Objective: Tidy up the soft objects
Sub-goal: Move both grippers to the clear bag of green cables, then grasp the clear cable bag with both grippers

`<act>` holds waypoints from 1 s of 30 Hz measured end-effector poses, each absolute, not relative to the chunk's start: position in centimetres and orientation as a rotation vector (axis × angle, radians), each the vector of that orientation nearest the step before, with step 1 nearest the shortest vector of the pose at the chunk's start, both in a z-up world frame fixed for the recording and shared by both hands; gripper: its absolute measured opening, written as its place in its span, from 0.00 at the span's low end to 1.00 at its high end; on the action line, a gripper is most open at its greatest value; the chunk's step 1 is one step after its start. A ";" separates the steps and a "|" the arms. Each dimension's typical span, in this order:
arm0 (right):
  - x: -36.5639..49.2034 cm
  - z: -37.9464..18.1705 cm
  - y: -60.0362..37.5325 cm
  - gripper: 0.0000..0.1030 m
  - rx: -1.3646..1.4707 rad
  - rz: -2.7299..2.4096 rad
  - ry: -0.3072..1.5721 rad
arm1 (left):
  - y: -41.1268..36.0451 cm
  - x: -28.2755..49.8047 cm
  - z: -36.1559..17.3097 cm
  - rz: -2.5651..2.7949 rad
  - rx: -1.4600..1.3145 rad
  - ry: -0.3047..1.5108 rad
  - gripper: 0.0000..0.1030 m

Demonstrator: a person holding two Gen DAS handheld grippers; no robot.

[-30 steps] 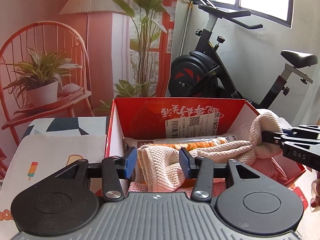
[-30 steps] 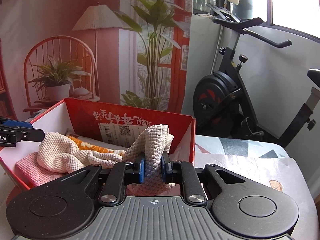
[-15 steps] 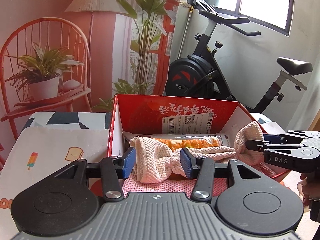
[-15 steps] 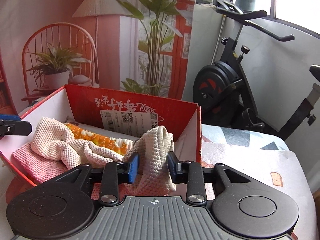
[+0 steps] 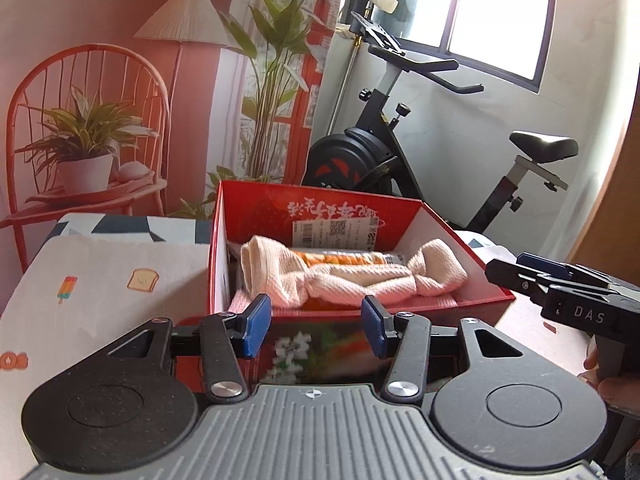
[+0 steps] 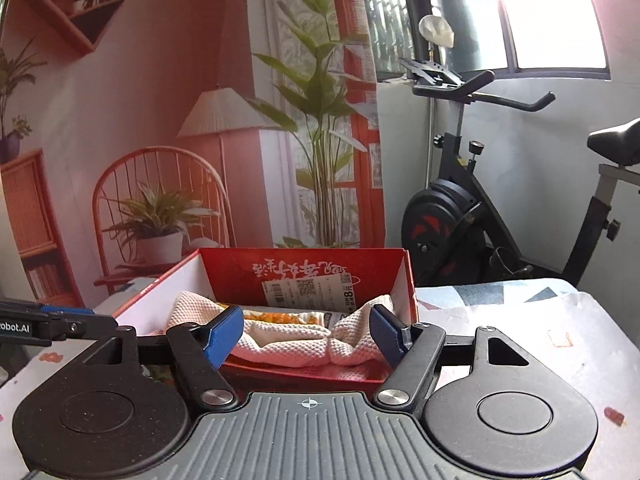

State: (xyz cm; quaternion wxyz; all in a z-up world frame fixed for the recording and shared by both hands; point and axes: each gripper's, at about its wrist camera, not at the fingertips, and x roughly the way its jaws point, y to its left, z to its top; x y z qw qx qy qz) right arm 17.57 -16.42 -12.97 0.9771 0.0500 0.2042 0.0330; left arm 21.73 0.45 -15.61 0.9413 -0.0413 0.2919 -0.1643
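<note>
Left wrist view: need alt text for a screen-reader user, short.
A cream knitted towel lies twisted inside an open red box on top of a pink cloth, with the left gripper in front of the box, jaws open and empty. The right gripper sits at the right edge, and an exercise bike stands behind.

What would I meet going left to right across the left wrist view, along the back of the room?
Red chair with a potted plant on it → floor lamp → tall leafy plant → exercise bike → the bike's seat.
</note>
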 end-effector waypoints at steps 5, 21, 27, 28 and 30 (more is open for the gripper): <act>13.8 -14.9 -15.7 0.63 0.135 0.043 0.377 | 0.5 19.8 -17.4 -0.336 -0.063 0.608 0.51; 11.0 -24.2 -13.4 0.41 0.119 0.077 0.568 | 0.1 18.8 -24.9 -0.357 -0.104 0.762 0.50; 11.5 -25.5 -12.9 0.41 0.099 0.105 0.604 | -0.4 18.3 -26.1 -0.387 -0.119 0.767 0.50; 11.5 -25.5 -13.0 0.41 0.105 0.108 0.602 | -0.3 18.2 -26.4 -0.388 -0.127 0.765 0.49; 11.5 -25.5 -13.1 0.41 0.107 0.113 0.601 | -0.1 18.1 -26.9 -0.389 -0.146 0.766 0.49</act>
